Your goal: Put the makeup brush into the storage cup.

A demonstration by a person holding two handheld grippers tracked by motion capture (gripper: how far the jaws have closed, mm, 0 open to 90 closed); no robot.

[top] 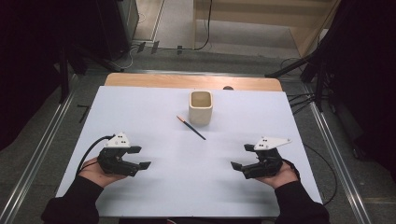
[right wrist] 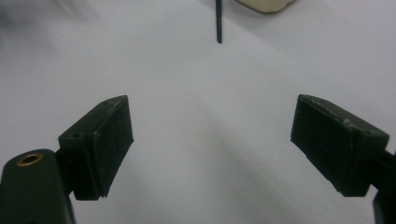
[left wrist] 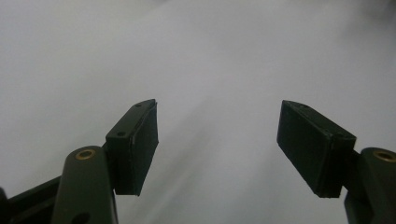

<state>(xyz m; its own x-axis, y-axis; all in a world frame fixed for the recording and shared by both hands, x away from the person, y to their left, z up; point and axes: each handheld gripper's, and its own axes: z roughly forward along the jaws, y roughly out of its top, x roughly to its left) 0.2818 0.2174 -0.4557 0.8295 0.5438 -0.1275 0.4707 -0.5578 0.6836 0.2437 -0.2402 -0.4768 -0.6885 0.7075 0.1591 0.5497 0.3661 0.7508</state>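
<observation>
A white sheet (top: 140, 112) covered the table (top: 140, 80), leaving a strip of wood bare at its far edge. Grey carpet floor (top: 46, 130) surrounded it, with metal rails (top: 37, 154) running along both sides. Black cables (top: 299, 100) lay on the right. Pale wooden furniture (top: 280, 18) stood beyond. Both far corners were dark.

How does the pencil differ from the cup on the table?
The pencil lies flat on the white table, while the cup stands upright with its mouth open upward. The pencil is thin and dark with an orange end; the cup is broad, squarish and cream. In the high view the pencil sits just left of and nearer than the cup. Both rest untouched, well ahead of the two grippers.
</observation>
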